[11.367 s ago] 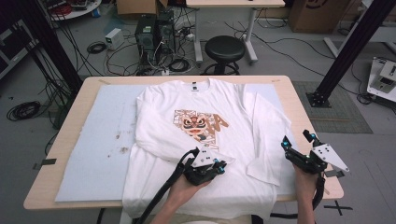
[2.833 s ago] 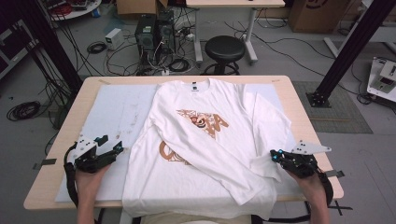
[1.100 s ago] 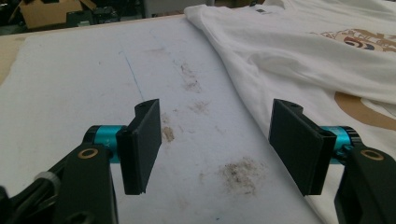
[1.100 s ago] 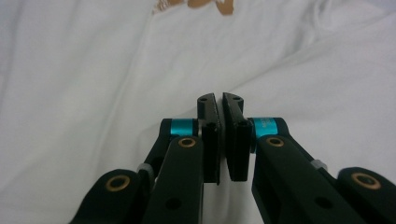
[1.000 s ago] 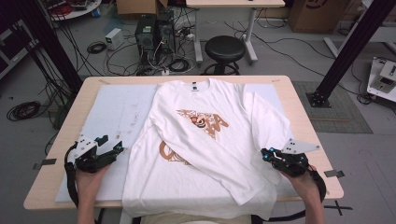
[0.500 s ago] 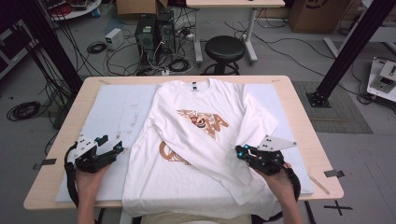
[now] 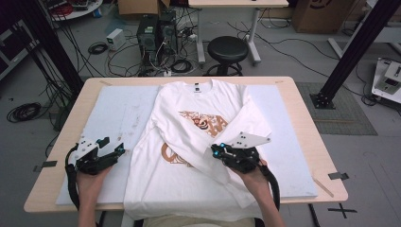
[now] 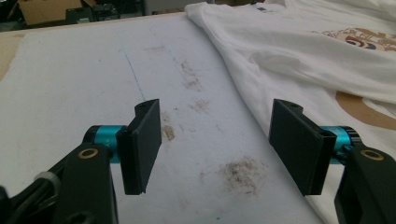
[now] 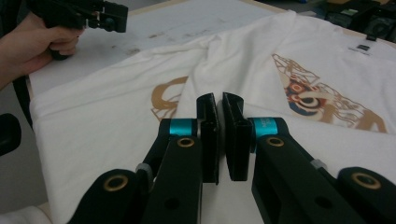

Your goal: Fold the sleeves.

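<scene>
Cables, computer towers and a black stool (image 7: 228, 48) occupied the floor behind the wooden counter (image 7: 302, 118), which carried a white, stained mat (image 7: 118, 113).

Right gripper (image 7: 218, 153): in the right gripper view its fingers (image 9: 208, 135) stood nearly closed, with a narrow gap between them. Whether cloth was pinched in that gap could not be told. The unit sat at lower centre-right of the high view, over a folded band of fabric.

Left gripper (image 7: 115, 152): its fingers (image 8: 144, 144) were released and spread wide, with nothing between them. They hovered over bare mat at the lower left of the high view, just beside the garment's edge.

White long-sleeved shirt (image 7: 189, 142): it lay flat, front up, across the middle of the mat, collar toward the top of the frame. An orange-brown print (image 7: 205, 122) was visible on the chest. One sleeve (image 7: 246, 127) was folded inward across the body toward the lower centre.

Handling assessment: the shirt appeared light, soft and limp. It would likely sag and wrinkle when lifted at one point. Recommended hold: pinch a hem, cuff or fold edge, where layers give the fingers some thickness.
</scene>
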`<state>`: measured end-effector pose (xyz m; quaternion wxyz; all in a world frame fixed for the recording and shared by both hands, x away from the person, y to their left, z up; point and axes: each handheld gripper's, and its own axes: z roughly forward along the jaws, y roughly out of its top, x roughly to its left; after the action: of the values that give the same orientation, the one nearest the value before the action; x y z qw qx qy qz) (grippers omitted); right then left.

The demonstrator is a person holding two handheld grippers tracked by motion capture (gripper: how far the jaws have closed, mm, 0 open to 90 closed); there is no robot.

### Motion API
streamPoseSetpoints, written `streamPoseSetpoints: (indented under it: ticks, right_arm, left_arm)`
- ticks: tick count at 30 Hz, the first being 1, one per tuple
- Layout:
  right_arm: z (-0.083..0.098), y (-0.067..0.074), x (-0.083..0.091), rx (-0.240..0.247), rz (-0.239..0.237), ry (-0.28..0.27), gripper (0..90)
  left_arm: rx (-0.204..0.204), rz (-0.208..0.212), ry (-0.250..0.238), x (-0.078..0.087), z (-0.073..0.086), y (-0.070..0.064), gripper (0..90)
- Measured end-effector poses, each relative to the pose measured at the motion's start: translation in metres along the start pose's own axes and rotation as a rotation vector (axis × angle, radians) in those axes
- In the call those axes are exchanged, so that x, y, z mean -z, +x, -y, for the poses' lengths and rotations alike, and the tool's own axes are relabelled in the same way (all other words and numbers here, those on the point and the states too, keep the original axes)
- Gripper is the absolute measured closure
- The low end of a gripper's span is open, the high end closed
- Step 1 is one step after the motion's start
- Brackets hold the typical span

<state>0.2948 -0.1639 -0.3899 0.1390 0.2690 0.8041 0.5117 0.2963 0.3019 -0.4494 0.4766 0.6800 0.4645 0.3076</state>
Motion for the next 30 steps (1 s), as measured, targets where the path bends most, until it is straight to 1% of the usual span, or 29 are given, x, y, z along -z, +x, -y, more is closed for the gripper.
streamPoseSetpoints:
  ticks: [3,4,6,7,9,10,11,12,13,14,15,16,18,21,23,24,28,30]
  right_arm:
    - [-0.004,0.006,-0.007,0.004,-0.009,0.0,86.7]
    - [-0.008,0.015,-0.018,0.022,-0.025,0.007,86.6]
    - [-0.01,0.023,-0.027,0.031,-0.044,0.019,86.6]
    - [-0.01,0.023,-0.027,0.031,-0.044,0.019,86.6]
    - [-0.011,0.029,-0.039,0.042,-0.054,0.035,86.7]
    - [-0.011,0.029,-0.039,0.042,-0.054,0.035,86.7]
    - [-0.01,0.036,-0.056,0.05,-0.061,0.063,86.7]
    - [-0.01,0.038,-0.061,0.053,-0.059,0.073,86.7]
    - [-0.01,0.039,-0.065,0.058,-0.056,0.078,86.7]
    - [-0.01,0.039,-0.065,0.058,-0.056,0.078,86.7]
    - [-0.01,0.042,-0.074,0.054,-0.059,0.088,86.6]
    - [-0.01,0.042,-0.074,0.054,-0.059,0.088,86.6]
    - [-0.009,0.042,-0.08,0.045,-0.059,0.094,86.6]
    - [-0.01,0.043,-0.088,0.028,-0.065,0.089,86.7]
    - [-0.012,0.045,-0.093,0.025,-0.073,0.087,86.7]
    - [-0.013,0.045,-0.096,0.03,-0.075,0.085,86.7]
    - [-0.017,0.047,-0.106,0.023,-0.073,0.091,86.7]
    - [-0.019,0.048,-0.112,0.03,-0.078,0.092,86.7]
  left_arm:
    - [0.0,0.0,0.001,0.0,0.0,0.0,34.7]
    - [-0.001,0.0,0.002,0.0,0.0,0.0,34.7]
    - [-0.001,0.0,0.003,0.0,0.0,0.0,34.7]
    - [-0.001,0.0,0.003,0.0,0.0,0.0,34.7]
    - [-0.001,0.0,0.002,0.0,0.0,0.0,34.7]
    - [-0.001,0.0,0.002,0.0,0.0,0.0,34.7]
    - [0.0,0.001,-0.001,0.0,0.0,0.001,34.7]
    - [-0.001,0.003,0.001,0.0,0.0,0.001,34.7]
    - [0.001,0.003,0.0,0.0,0.0,0.001,34.7]
    - [0.001,0.003,0.0,0.0,0.0,0.001,34.7]
    - [0.0,0.003,0.0,0.0,0.0,0.001,34.7]
    - [0.0,0.003,0.0,0.0,0.0,0.001,34.7]
    - [0.0,0.003,0.001,0.0,0.0,0.001,34.7]
    - [0.0,0.002,0.001,0.0,0.0,0.001,34.7]
    - [0.0,0.002,0.002,0.0,0.0,0.001,34.7]
    - [0.002,0.001,0.0,0.0,0.0,0.001,34.7]
    - [0.0,0.003,0.003,0.0,0.0,0.001,34.7]
    - [-0.001,0.003,0.002,0.0,0.0,0.001,34.7]
